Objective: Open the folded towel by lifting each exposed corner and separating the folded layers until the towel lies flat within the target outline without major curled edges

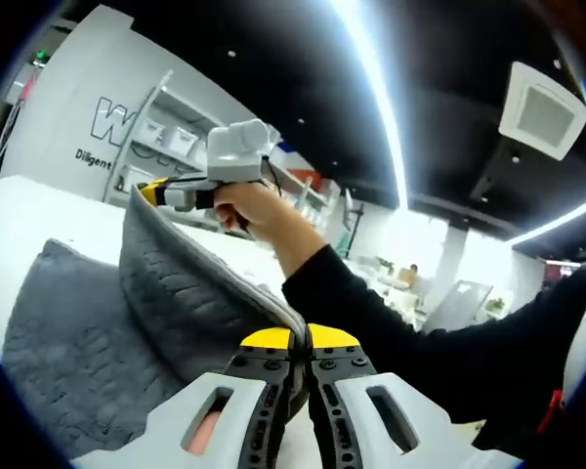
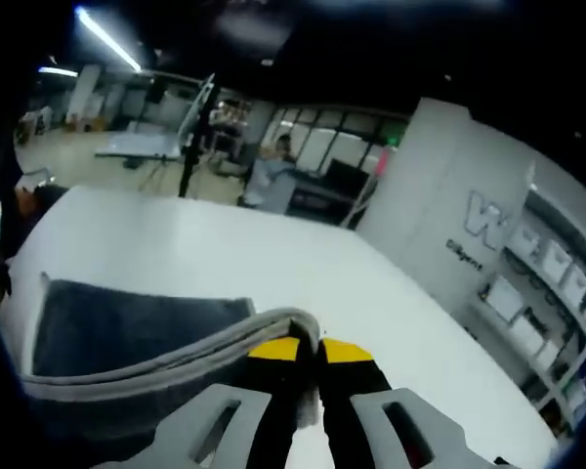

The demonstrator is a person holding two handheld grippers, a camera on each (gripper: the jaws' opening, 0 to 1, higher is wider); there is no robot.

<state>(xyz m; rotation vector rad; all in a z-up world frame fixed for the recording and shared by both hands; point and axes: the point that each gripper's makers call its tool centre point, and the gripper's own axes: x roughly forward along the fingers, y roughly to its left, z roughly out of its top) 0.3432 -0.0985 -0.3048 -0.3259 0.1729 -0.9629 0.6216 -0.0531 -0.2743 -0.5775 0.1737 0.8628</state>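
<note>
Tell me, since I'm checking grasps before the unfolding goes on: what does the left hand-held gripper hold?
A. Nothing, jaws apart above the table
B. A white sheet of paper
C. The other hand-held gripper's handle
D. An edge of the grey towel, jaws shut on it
D: in the left gripper view the left hand-held gripper has its yellow-tipped jaws closed on a raised edge of the grey towel.

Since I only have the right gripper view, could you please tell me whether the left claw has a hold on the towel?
Observer: Yes, the left claw is shut on the towel at its edge, yellow tips together.
Operator: Thanks. How does the layer between the claws sit?
Observer: In the left gripper view it rises steeply from the left claw up to your right claw.
Operator: And the rest?
Observer: A lower layer lies flat on the white table, left of the lifted one.
</note>
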